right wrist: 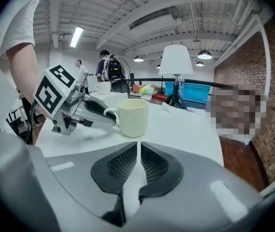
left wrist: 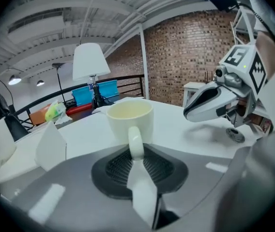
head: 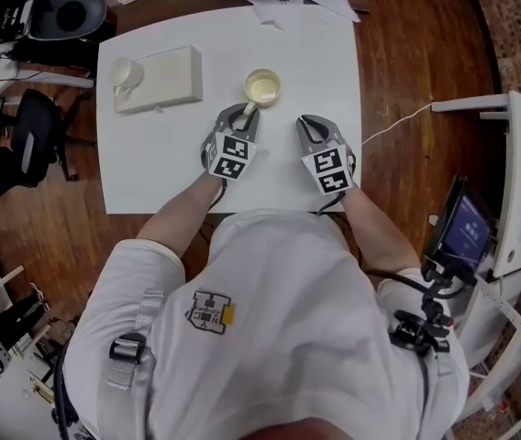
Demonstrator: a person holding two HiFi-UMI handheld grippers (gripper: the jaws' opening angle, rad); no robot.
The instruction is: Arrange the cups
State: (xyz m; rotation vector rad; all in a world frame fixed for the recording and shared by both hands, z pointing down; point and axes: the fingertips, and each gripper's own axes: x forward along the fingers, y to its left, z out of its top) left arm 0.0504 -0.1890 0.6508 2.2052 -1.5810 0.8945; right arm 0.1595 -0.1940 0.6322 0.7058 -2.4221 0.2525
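Just below frame centre the right gripper has its jaws nearly together and empty, while the left gripper pinches the loop handle of the small cream ceramic cup upright mid-way up the white bench, likely light, rigid, slick and chippable, best carried by that handle.

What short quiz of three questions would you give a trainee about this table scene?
1. True or false: the right gripper is shut on the cream cup.
2. Which part of the cream cup sits between the jaws of the left gripper? A rim, B handle, C base.
3. On what does the white cup rest?
Key: 1 false, its jaws hold nothing; 2 B; 3 the white tray.
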